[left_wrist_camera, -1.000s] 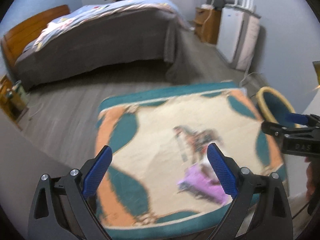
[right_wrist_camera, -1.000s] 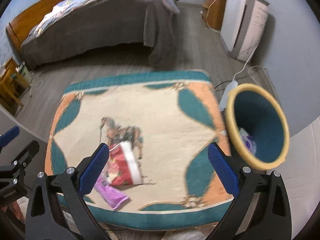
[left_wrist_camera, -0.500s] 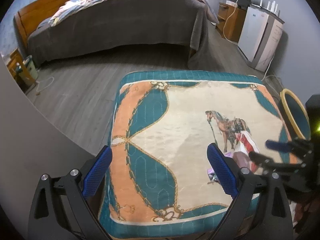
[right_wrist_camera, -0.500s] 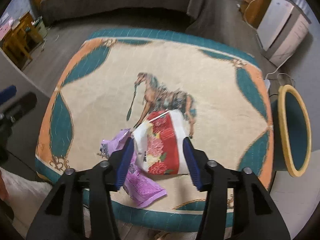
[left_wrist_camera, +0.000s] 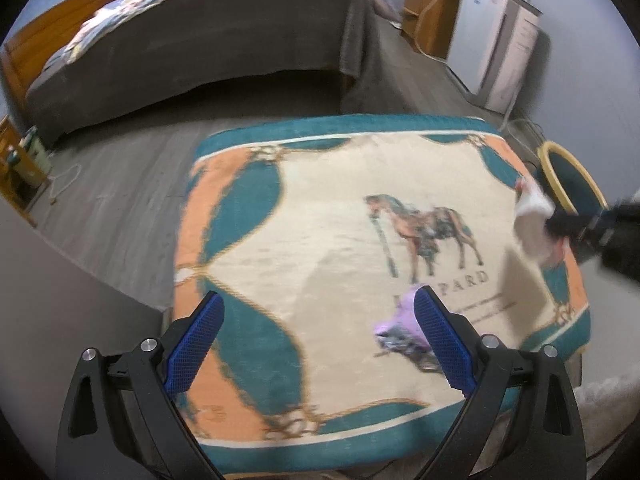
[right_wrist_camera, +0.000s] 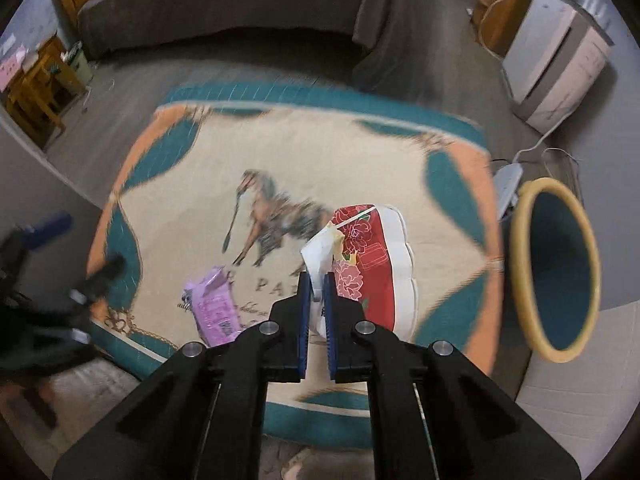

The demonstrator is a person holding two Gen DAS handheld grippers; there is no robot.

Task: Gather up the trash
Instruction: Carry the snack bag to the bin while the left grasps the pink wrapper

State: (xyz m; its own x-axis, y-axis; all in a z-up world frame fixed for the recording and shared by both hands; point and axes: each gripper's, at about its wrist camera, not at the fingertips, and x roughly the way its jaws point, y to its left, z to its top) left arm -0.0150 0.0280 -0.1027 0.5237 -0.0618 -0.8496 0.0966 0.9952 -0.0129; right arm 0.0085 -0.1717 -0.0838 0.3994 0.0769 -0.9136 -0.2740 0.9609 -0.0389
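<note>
Since half a second ago: right gripper (right_wrist_camera: 316, 292) now clamped shut on the white edge of the red floral wrapper (right_wrist_camera: 372, 264), jaws that stood apart around it now pressed together with only the wrapper's thin edge between them. Wrapper lifted off the cloth and carried rightward, seen in the left wrist view as a pale blurred shape (left_wrist_camera: 532, 216) above the right border of the horse-print tablecloth (left_wrist_camera: 320, 208), close to the bin. Left gripper (left_wrist_camera: 316, 344) wide open as before, blue pads well apart, nothing between them.

Outward from the right jaws: wrapper hanging forward and slightly right of the fingertips, long axis running away from the jaws, red face up, white scalloped edge turned toward the bin. Further right, beyond the table edge and lower, the yellow-rimmed bin (right_wrist_camera: 520, 248), mouth open toward the camera, teal inside. Wrapper not yet over the rim; cloth border and a gap to cross, by the look of it.

Outward from the left jaws: purple wrapper (left_wrist_camera: 400, 324) flat on the cloth, just beside the inner face of the right-hand pad, off-centre in the opening, long axis roughly slanting toward the near right corner. Left gripper clearly the nearer one for it; a small shift right probably needed to centre the jaws.
</note>
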